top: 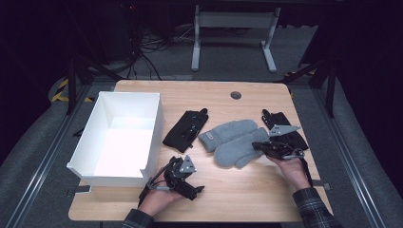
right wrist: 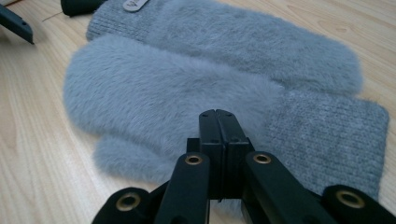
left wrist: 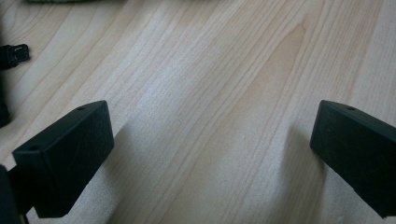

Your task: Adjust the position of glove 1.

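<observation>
While my right gripper (top: 264,147) is sitting on the near grey mitten (right wrist: 154,100), its two black jaws are pressed tight together. In the right gripper view they are meeting right over the fuzzy part, close to the knitted cuff (right wrist: 327,140). I think they are pinching a little fur, but the tips are hiding the spot, so I cannot tell for sure.

The two grey mittens are lying side by side in the middle of the worktop (top: 247,194). The far grey mitten (top: 228,132) is touching the near one. A black glove (top: 186,130) is lying to their left, and another black glove (top: 291,135) is lying under my right hand. The white box (top: 121,135) is standing open at the left.

My left gripper (left wrist: 205,154) is hovering low over bare wood, jaws wide apart, holding nothing.

To do this well, I am thinking I should lift slowly and watch the mitten. If only fur is caught, it may slip out. A deeper bite at the cuff would be safer. I should also be careful not to drag the far mitten along.
</observation>
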Demonstrator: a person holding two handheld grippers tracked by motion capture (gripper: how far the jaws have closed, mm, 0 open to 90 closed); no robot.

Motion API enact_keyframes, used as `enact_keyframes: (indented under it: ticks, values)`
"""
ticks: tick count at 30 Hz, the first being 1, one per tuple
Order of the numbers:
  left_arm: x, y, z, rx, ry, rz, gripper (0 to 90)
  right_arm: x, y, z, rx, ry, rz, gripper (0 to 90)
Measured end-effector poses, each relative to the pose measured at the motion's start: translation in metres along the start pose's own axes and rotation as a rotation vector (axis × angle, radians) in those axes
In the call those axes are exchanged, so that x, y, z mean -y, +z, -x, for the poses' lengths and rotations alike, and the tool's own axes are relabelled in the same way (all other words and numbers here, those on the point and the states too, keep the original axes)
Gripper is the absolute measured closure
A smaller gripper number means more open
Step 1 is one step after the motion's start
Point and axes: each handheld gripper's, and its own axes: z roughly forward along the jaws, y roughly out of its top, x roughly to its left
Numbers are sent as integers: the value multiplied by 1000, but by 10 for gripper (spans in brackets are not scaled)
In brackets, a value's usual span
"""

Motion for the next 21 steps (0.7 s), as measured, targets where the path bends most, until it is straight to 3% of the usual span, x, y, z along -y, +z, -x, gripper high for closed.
enact_keyframes:
  ticks: [7,10,21]
  values:
    - [0,0,0,1,1,-3,0,-2,12,5,6,-7,-19,900]
    - [0,0,0,1,2,-3,0,5,23,7,-2,-3,-68,900]
    - [1,-1,0,1,7,-5,1,9,17,0,-20,-27,-85,900]
